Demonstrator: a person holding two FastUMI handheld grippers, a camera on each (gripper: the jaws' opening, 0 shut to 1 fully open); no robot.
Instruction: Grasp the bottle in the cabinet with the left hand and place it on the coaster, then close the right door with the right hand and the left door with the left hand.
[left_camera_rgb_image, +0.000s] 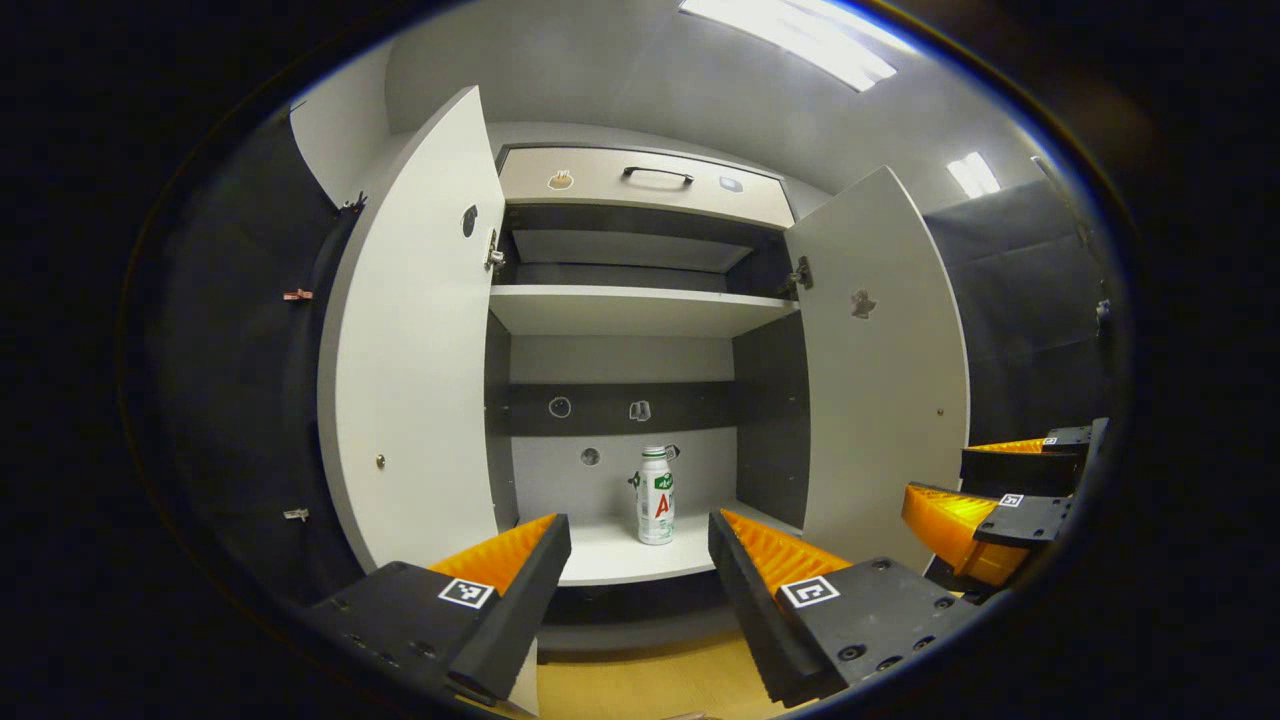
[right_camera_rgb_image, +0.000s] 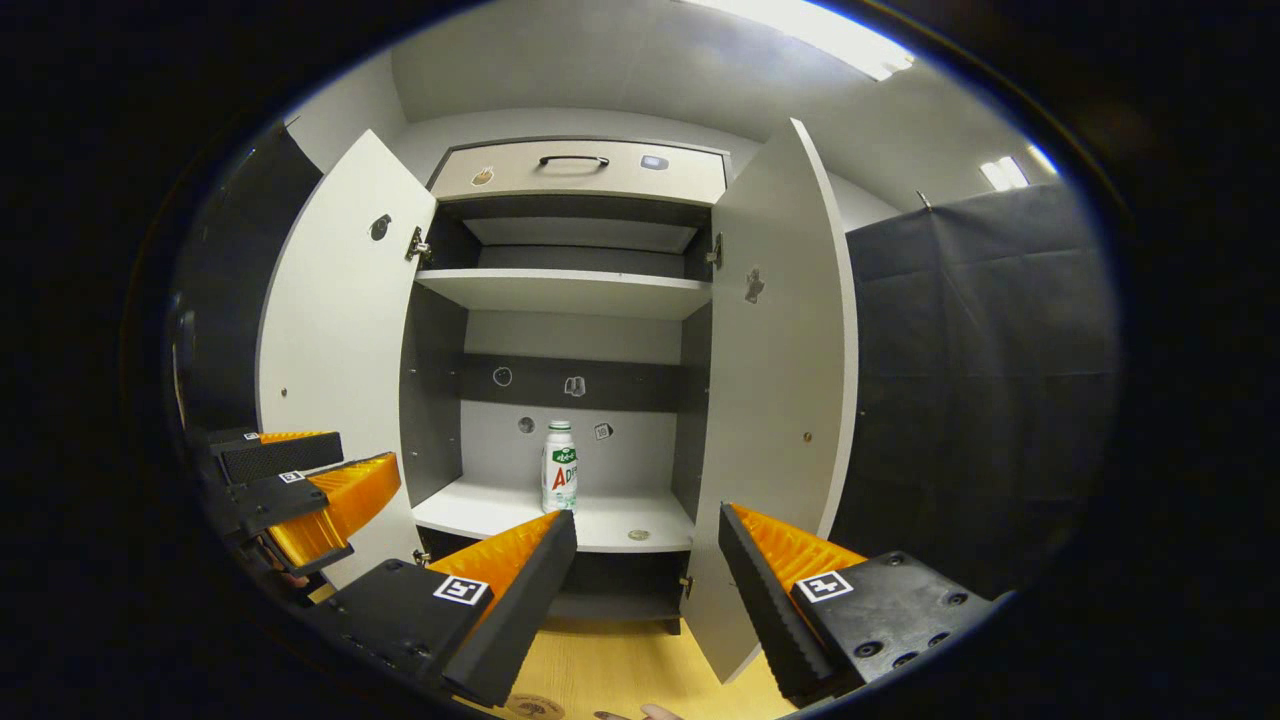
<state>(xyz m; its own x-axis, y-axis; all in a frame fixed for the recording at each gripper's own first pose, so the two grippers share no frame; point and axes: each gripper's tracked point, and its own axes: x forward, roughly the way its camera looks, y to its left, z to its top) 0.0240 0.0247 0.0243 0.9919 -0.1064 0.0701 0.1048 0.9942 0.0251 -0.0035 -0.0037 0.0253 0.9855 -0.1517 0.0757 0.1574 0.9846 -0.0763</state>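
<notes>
A small white bottle with a green and red label stands upright on the cabinet's bottom shelf. Both doors hang wide open: the left door and the right door. My left gripper is open in front of the cabinet, short of the shelf, with the bottle seen between its fingers. It also shows at the left of the right gripper view. My right gripper is open beside it, near the right door. A round brown coaster peeks in at the bottom edge.
The cabinet stands on a light wooden tabletop. An upper shelf is bare, and a closed drawer with a dark handle sits on top. A small round disc lies on the bottom shelf. Black cloth walls flank both sides.
</notes>
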